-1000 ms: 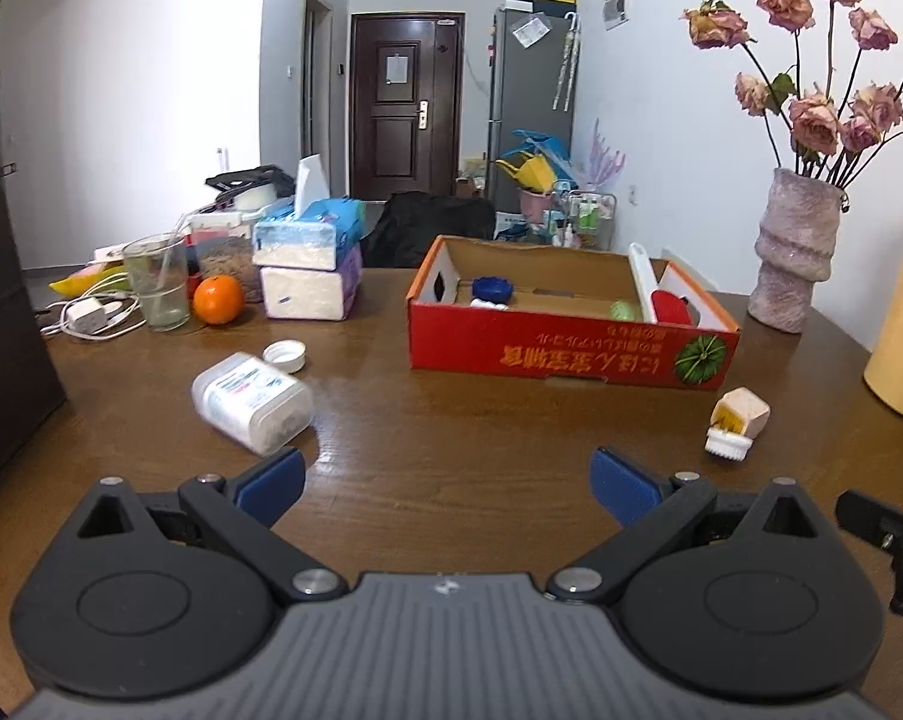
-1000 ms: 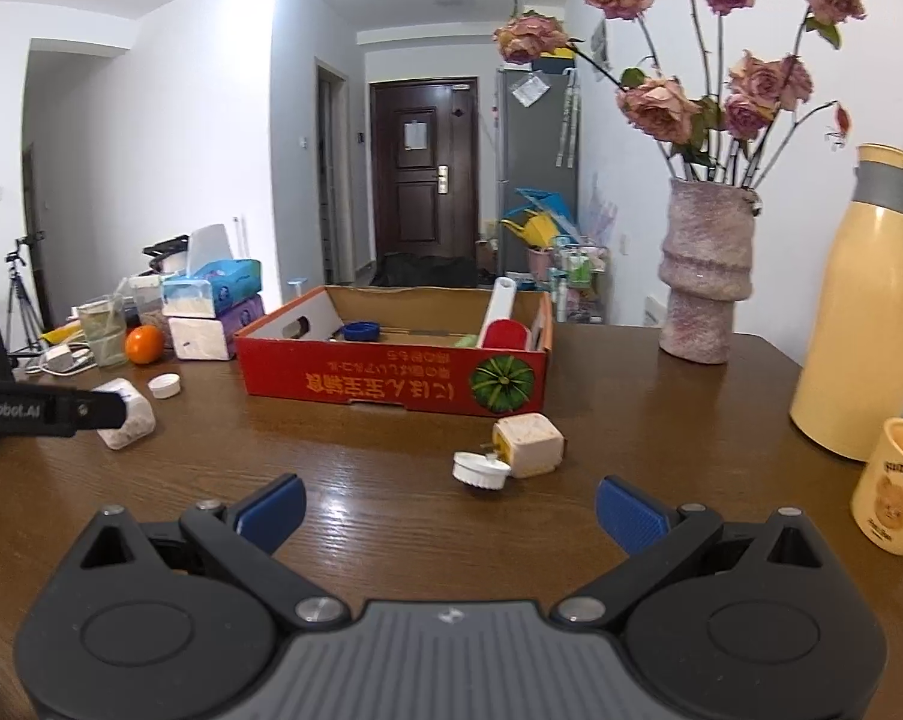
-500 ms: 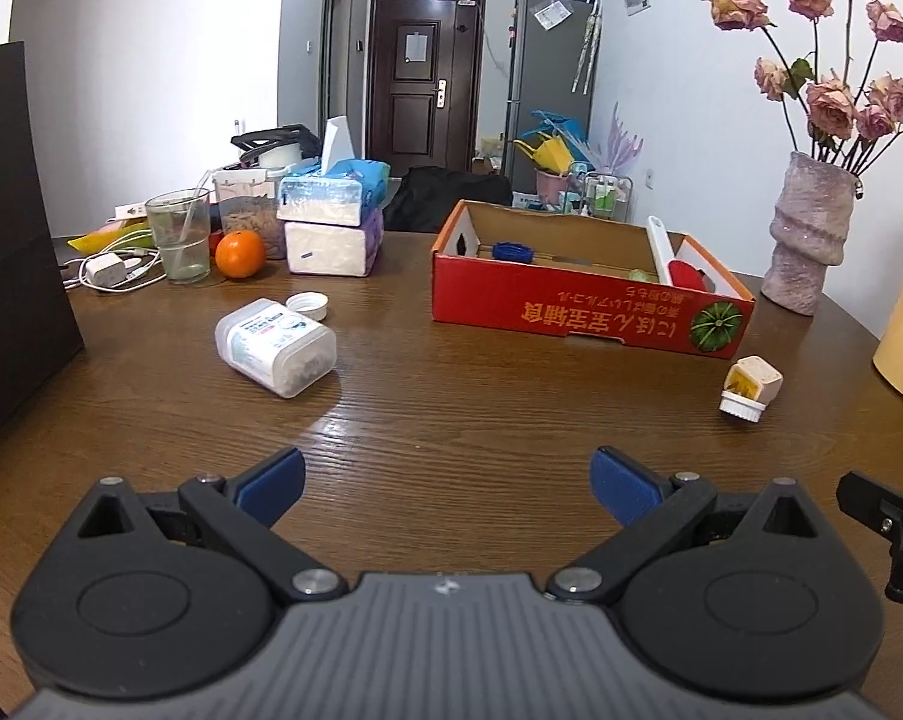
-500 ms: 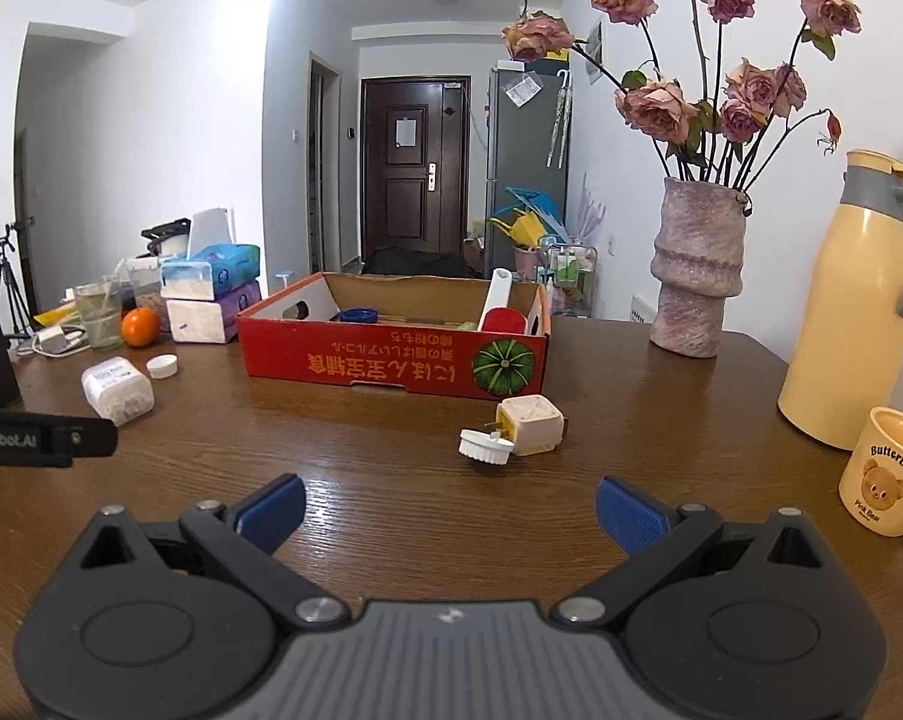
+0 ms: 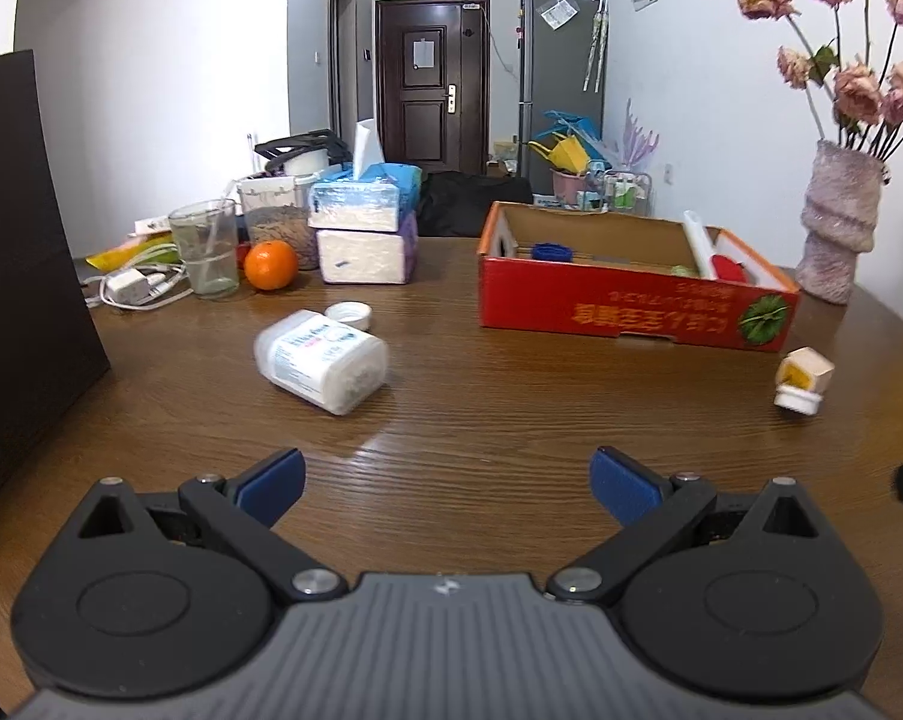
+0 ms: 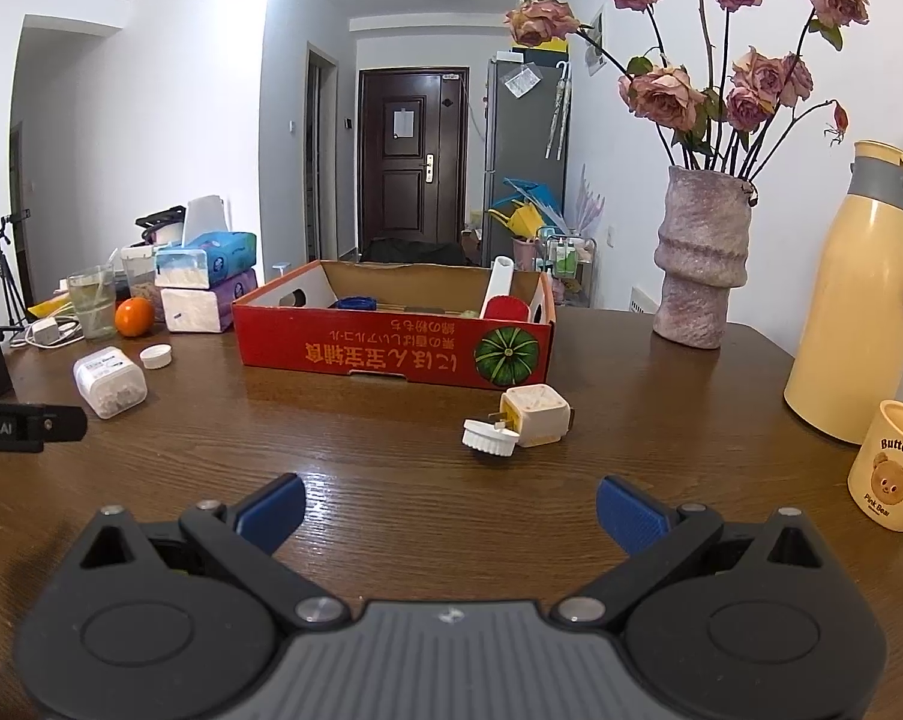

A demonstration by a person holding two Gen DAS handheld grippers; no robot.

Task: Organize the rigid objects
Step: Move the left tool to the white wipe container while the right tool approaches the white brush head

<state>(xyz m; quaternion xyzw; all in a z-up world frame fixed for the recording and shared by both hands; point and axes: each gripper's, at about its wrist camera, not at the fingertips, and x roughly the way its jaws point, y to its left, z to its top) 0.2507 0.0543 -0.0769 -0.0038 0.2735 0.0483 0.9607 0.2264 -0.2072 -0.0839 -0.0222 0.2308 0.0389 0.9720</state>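
Observation:
A clear plastic jar (image 5: 322,361) lies on its side on the wooden table, its white lid (image 5: 348,315) loose just behind it. Both also show at the left of the right wrist view, the jar (image 6: 110,381) and the lid (image 6: 155,356). A cream square container (image 6: 535,414) lies tipped over with its white ribbed cap (image 6: 491,435) beside it, in front of the red cardboard box (image 6: 391,354). The box holds a blue lid (image 6: 354,303) and a red-and-white scoop (image 6: 502,294). My left gripper (image 5: 445,483) is open and empty, short of the jar. My right gripper (image 6: 448,510) is open and empty, short of the cream container.
Stacked tissue boxes (image 5: 364,231), an orange (image 5: 270,264), a glass (image 5: 205,249) and a charger with cable (image 5: 130,288) crowd the back left. A dark panel (image 5: 25,276) stands at the left. A flower vase (image 6: 702,264), yellow thermos (image 6: 853,300) and bear mug (image 6: 892,468) stand on the right.
Both grippers have drawn back and risen a little, so the jar, box and cream container sit farther ahead. Their fingers stayed open. Nothing on the table moved.

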